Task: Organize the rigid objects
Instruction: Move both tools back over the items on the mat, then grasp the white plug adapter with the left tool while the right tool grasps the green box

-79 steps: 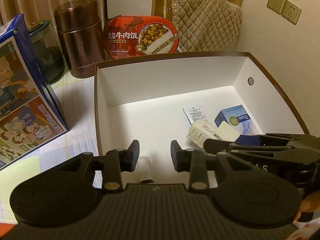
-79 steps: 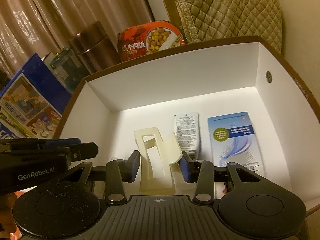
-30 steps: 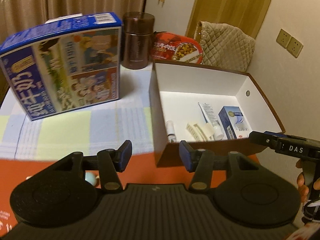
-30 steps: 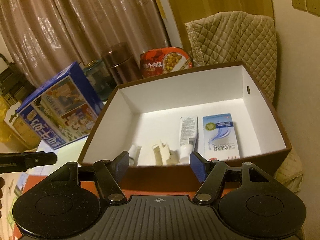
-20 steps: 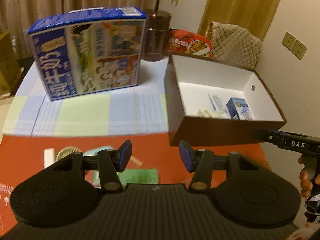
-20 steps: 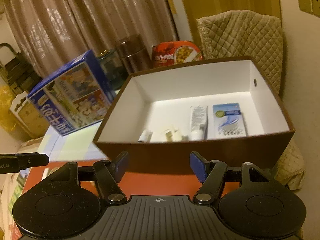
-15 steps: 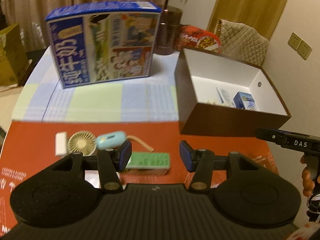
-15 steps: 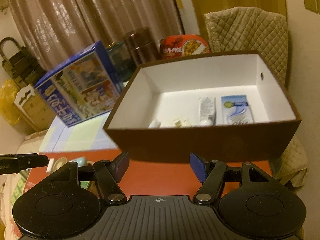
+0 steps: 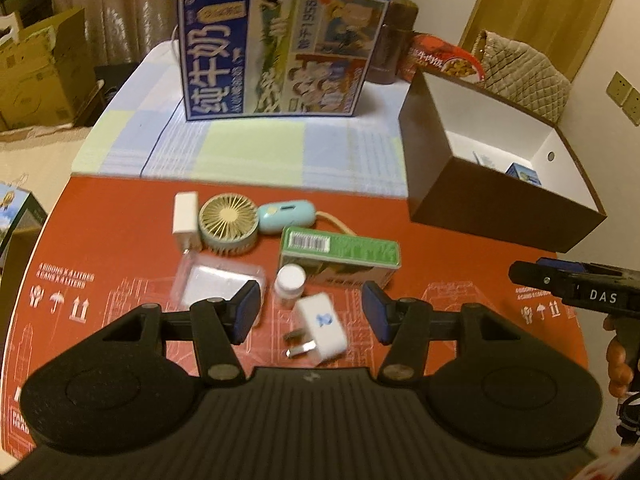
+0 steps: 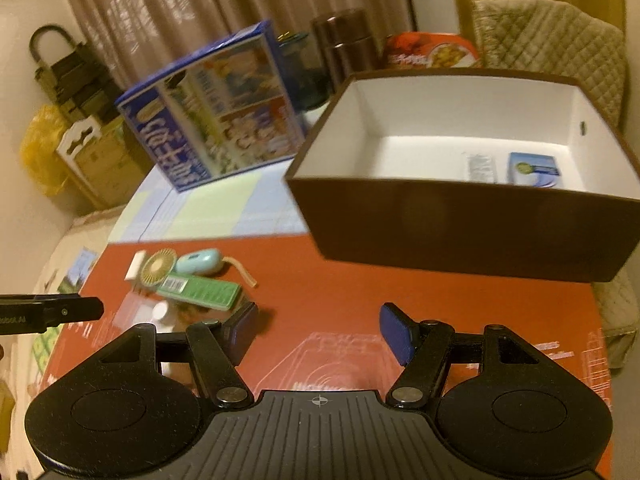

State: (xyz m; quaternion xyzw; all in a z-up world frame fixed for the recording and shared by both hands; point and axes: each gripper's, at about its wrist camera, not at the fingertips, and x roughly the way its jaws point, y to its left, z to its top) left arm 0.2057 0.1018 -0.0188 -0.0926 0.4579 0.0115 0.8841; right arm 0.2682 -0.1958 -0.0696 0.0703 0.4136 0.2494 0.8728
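Counter (image 9: 120, 208): red mat, checked cloth beyond; brown box (image 9: 492, 208) right.
Change: clutter beside box newly visible.
Left gripper (image 9: 312, 308): jaws opening, empty.
Right gripper (image 10: 320, 332): jaws spread, empty.

Beige curtains (image 9: 120, 8) behind table; quilted chair (image 10: 548, 40) (warm dim light); wall sockets (image 9: 626, 94).

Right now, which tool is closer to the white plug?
Left. The left tool hangs right over the plug, jaws opening and empty. The right tool is off toward the box.
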